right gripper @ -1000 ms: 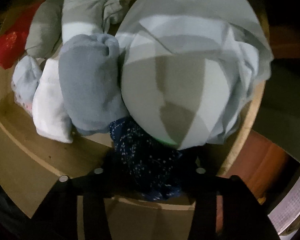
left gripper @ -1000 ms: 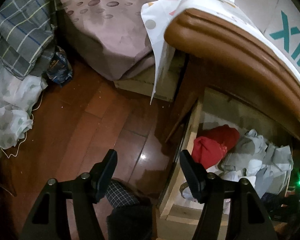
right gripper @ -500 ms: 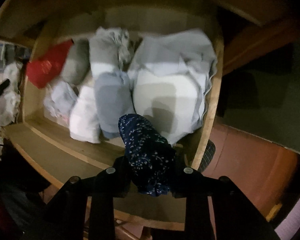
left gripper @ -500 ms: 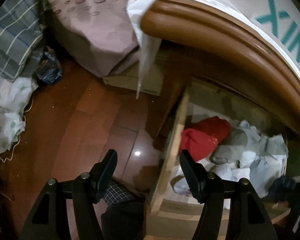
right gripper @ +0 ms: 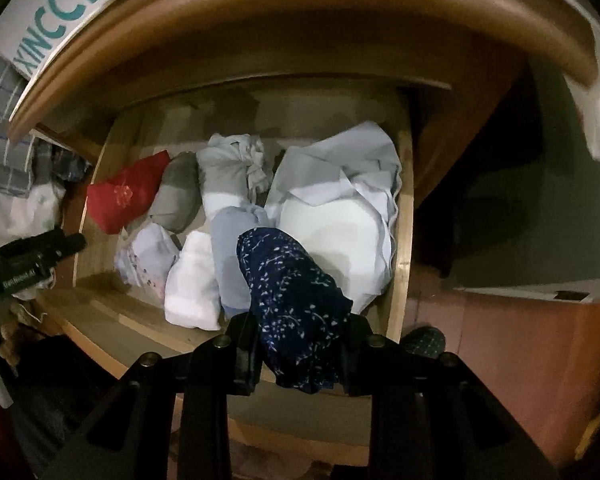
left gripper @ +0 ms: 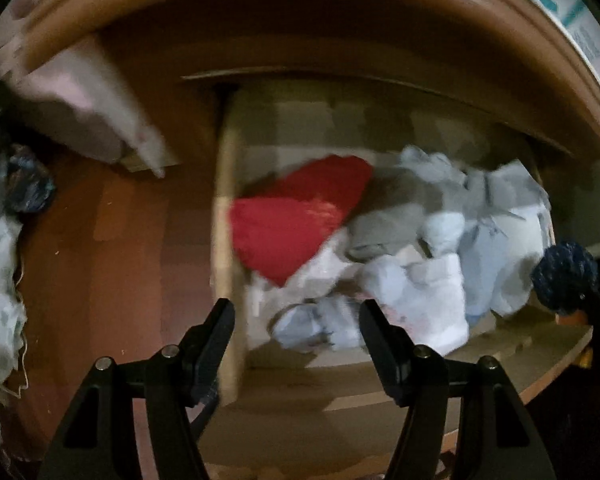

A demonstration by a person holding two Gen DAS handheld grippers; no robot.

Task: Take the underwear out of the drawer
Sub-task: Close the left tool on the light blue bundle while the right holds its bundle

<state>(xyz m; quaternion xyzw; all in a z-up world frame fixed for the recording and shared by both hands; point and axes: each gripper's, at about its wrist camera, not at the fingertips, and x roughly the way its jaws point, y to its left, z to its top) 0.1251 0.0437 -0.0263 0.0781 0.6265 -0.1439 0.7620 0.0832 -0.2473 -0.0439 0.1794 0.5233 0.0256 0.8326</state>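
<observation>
Navy underwear (right gripper: 296, 312) pinched in my right gripper (right gripper: 300, 356), held above the open drawer (right gripper: 404, 240).

My left gripper (left gripper: 296, 328) is pointing down over the drawer's left side, fingers spread and empty; only the right view is showing the red bundle (right gripper: 126, 196) sharply.

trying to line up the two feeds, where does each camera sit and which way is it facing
Left wrist: on the left gripper, looking steeply down over the drawer's left wall and floor; its open fingers show, empty.
Right wrist: on the right gripper, looking down into the drawer; its fingers clamp navy patterned underwear.
Shared: the red garment and pale folded clothes; each view catches the other gripper at its edge.
</observation>
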